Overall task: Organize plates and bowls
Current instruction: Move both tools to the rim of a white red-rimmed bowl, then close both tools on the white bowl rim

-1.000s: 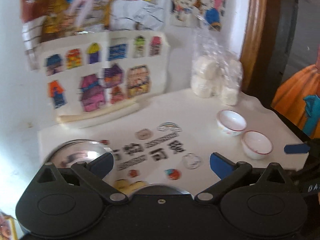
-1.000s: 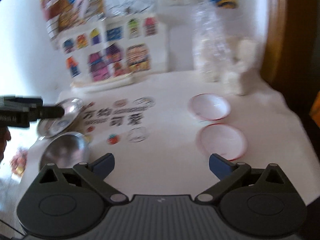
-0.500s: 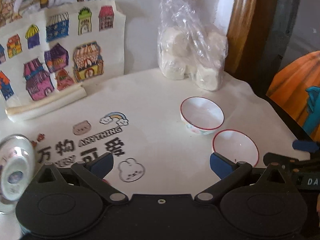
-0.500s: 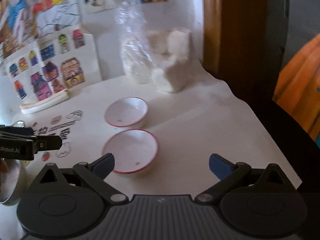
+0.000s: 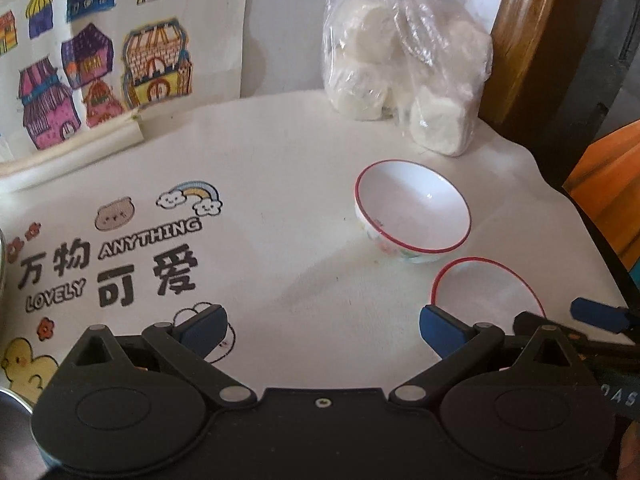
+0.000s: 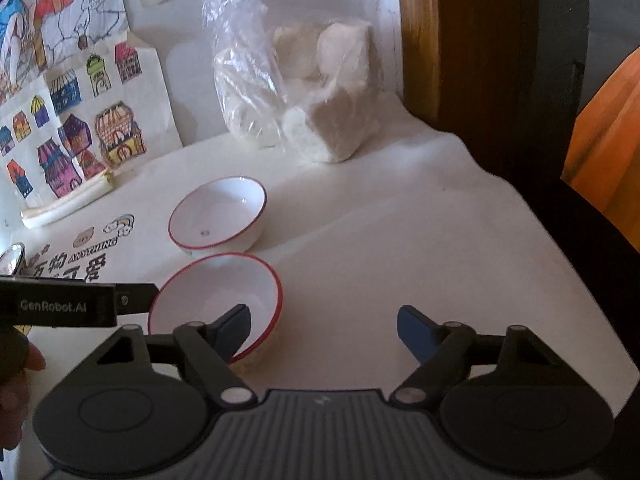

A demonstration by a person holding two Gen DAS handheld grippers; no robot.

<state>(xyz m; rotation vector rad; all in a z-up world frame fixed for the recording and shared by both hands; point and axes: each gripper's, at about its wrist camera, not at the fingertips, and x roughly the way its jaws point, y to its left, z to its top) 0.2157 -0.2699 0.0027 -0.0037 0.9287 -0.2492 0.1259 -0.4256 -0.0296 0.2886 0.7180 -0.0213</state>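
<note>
left gripper point(image 5: 322, 330) jaws spread, right gripper point(image 6: 324, 330) jaws narrowing

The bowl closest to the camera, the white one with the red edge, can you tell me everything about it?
The near bowl is white and glossy, like ceramic, with a thin red rim. It is empty and stands upright on the white tablecloth, beside a matching far bowl. The right tool is open, its jaws have just been closing, and its left finger reaches over the rim into the bowl; whether it touches is unclear. The other finger is outside.
</note>
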